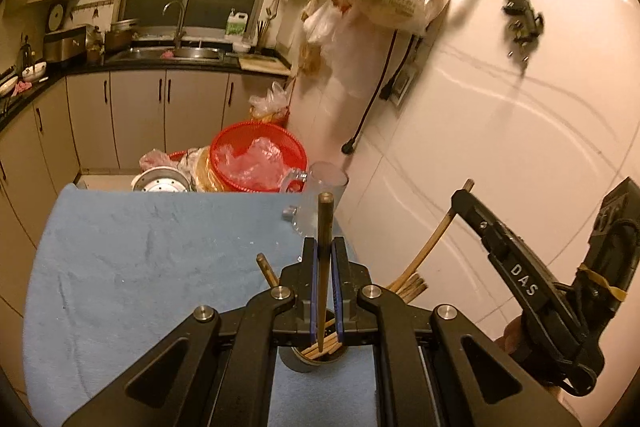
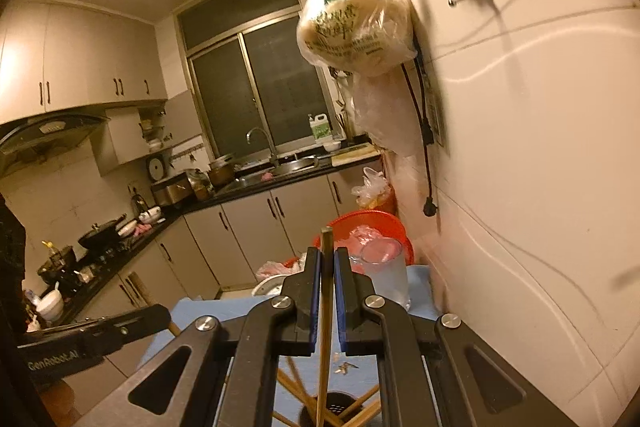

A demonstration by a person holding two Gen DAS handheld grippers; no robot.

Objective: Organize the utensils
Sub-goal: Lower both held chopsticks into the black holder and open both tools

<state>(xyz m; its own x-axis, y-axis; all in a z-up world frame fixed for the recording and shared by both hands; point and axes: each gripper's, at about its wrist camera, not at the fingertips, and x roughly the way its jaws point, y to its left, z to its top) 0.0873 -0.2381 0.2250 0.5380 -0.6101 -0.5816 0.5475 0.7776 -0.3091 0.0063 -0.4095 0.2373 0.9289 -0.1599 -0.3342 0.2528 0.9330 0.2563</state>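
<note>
Left gripper [image 1: 324,247]: I am clamping one chopstick [image 1: 324,267] upright between nearly closed pads, its lower end over the holder [image 1: 308,361] of chopsticks standing on the blue cloth [image 1: 140,267].

Right gripper [image 2: 328,255]: I am pinching a second chopstick [image 2: 325,327] the same way, above the same holder [image 2: 336,407], sticks fanning out of it.

Beyond: a clear cup [image 1: 324,195] is standing at the cloth's far edge beside the wall; a red basket [image 1: 256,159] is sitting behind it.
</note>
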